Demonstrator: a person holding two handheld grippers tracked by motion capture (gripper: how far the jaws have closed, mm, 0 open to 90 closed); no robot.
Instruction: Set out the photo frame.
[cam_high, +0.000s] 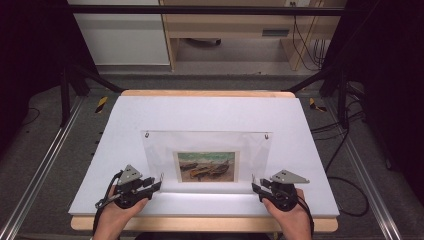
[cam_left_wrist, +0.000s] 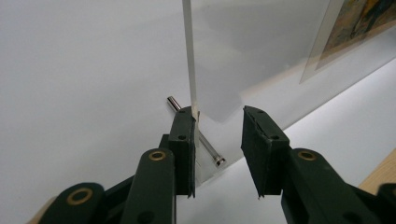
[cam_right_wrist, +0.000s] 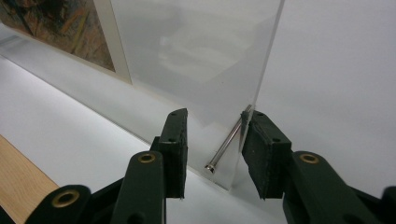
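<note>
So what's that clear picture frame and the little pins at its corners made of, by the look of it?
The frame panel looks like clear acrylic, possibly glass: see-through, glossy, with a pale cut edge. The pin by the right claw looks like polished metal: silvery, with bright highlights. The print inside seems to be matte paper.

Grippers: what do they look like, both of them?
Both match: the left gripper and right gripper have black bodies, a grey three-cornered plate on top and a black trailing cable. The gripper views show black jaws with brass-coloured pivot rings. Forearms bare; no sleeves visible.
</note>
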